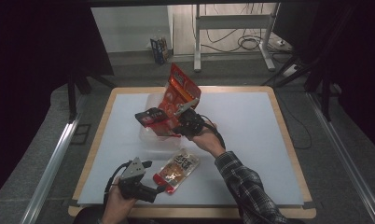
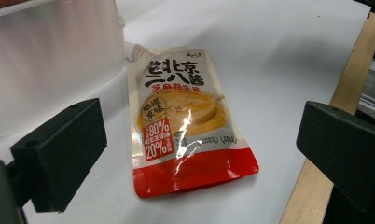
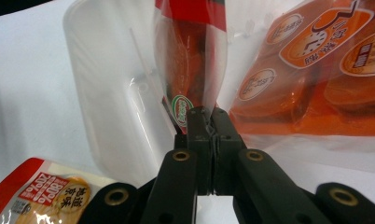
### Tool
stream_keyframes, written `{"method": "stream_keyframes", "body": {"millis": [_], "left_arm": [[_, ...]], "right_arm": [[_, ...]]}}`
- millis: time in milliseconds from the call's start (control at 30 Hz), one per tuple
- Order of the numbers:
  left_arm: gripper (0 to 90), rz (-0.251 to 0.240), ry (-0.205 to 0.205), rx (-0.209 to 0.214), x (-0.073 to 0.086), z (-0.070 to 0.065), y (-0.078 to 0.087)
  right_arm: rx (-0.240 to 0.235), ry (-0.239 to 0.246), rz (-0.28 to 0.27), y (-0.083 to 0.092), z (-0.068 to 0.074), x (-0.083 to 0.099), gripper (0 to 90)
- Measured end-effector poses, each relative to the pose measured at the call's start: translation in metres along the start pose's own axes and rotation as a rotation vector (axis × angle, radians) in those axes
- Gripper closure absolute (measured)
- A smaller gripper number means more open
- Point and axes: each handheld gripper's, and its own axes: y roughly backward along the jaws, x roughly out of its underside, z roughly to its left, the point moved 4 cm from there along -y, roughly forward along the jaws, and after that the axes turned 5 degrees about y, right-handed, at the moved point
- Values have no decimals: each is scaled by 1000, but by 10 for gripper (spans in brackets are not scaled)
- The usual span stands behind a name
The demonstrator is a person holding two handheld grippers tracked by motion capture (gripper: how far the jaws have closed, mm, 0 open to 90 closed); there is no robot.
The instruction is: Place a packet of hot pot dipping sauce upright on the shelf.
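Left gripper: jaws wide apart, nothing between the pads. Sauce pouch flat on white desk, centre frame, spout twd 11 o'clock, red base twd 6. Clear plastic container at 10 o'clock, spout just beside it. Wooden desk edge at 3–5 o'clock.

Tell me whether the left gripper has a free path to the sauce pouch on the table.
Probably yes: the left gripper is open, and the sauce pouch lies flat just ahead between its jaws, nothing between them.

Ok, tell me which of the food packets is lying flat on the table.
The spouted sauce pouch with the red bottom edge, lying flat in front of the open left gripper. The red snack packets are up in the clear tub, one pinched by the right gripper.
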Motion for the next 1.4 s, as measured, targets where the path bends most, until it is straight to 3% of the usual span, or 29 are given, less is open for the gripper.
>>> {"method": "stream_keyframes", "body": {"millis": [267, 367, 400, 433, 500, 600, 700, 900, 1200, 1400], "left_arm": [[15, 1, -1, -2, 0, 0, 0], [15, -1, 0, -3, 0, 1, 0], [15, -2, 1, -3, 0, 1, 1], [15, -2, 1, -3, 0, 1, 1], [15, 2, -1, -4, 0, 1, 0], [16, 9, -6, -9, 0, 0, -1], [16, 18, -9, -14, 1, 0, -1], [19, 53, -25, -32, 4, -1, -5], [21, 62, -35, -41, 4, -1, -7], [28, 64, -39, -43, 4, -1, -7]], "right_arm": [[0, 18, 49, -18, 1, 4, 870], [9, 11, 43, -21, 1, 5, 818], [1, -17, 16, -17, -2, 5, 769], [1, -17, 16, -17, -2, 5, 769], [-8, -34, -19, -11, -3, 3, 678], [30, -12, -25, -7, -1, 3, 537], [44, -6, -17, -6, -1, 6, 474], [63, -52, -53, 0, -4, 21, 294], [96, -91, -98, 14, 0, 35, 130], [94, -102, -125, 19, 4, 45, 79]]}}
